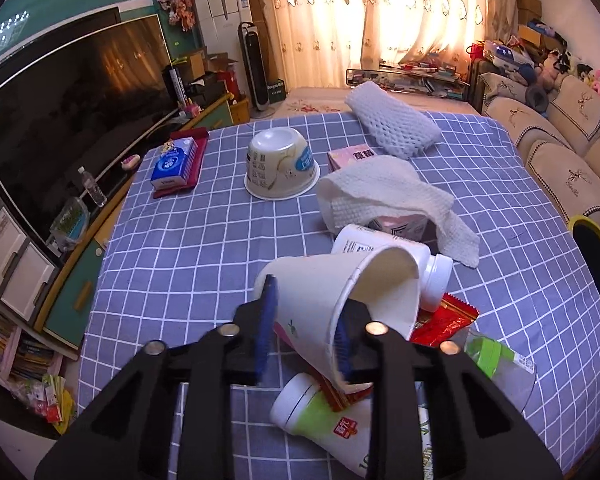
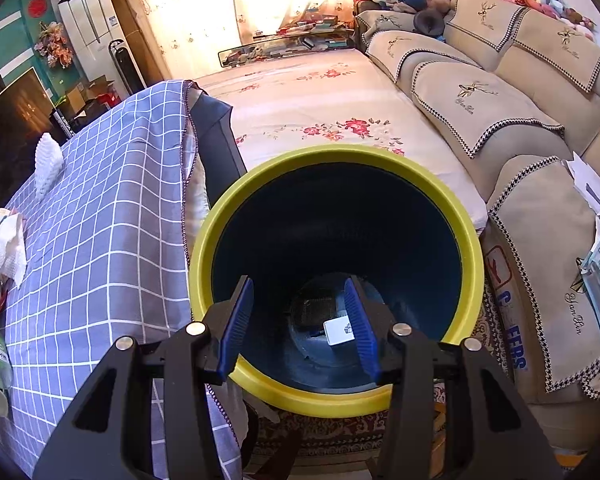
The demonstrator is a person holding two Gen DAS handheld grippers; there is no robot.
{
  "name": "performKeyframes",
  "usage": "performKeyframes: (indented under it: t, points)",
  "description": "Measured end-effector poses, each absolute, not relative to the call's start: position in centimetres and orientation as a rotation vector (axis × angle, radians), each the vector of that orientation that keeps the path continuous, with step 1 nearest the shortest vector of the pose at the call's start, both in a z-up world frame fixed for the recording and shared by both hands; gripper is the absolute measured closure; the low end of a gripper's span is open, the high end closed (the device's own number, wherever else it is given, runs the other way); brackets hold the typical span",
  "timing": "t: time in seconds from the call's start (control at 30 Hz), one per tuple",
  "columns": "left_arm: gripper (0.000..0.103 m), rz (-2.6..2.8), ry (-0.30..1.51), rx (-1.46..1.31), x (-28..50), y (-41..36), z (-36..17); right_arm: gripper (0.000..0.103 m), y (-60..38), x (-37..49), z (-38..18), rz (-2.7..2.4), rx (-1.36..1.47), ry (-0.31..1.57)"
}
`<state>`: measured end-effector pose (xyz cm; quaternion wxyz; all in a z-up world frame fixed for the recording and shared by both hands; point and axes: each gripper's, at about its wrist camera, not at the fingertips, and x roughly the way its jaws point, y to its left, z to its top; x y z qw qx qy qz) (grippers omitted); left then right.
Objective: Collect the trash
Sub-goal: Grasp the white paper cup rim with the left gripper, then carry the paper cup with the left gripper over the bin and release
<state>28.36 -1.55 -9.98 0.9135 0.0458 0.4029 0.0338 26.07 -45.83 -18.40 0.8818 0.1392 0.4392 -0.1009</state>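
now left gripper (image 1: 305, 326) squeezes paper cup (image 1: 332, 292).

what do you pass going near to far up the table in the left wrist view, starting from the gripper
left gripper with its pads on the paper cup → white bottle → white cloth → upturned bowl → foam net sleeve

Curtains (image 1: 380, 8) glare bright; fisheye edges bent, corners dark.
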Motion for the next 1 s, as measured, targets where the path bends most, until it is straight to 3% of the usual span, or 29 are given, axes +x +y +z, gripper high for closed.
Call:
performKeyframes:
  t: [0.07,0.17,0.6,1.0]
  points:
    - [0.090,0.075,0.824,0.095,28.3,-1.4,-10.0,0.057,-45.8,26.0,-18.5,-0.209,0.293,0.917]
    - [0.097,0.074,0.815,0.071,28.1,-0.7,-9.7,0.057,-45.6,25.9,-18.6,-0.204,0.294,0.918]
    - [0.098,-0.047,0.673,0.068,23.8,-3.1,-3.2,0.057,-45.2,23.3,-15.3,-0.171,0.298,0.830]
    - [0.098,-0.470,0.705,0.138,24.3,-20.8,-2.9,0.057,-48.7,17.1,-12.7,-0.281,0.284,0.740]
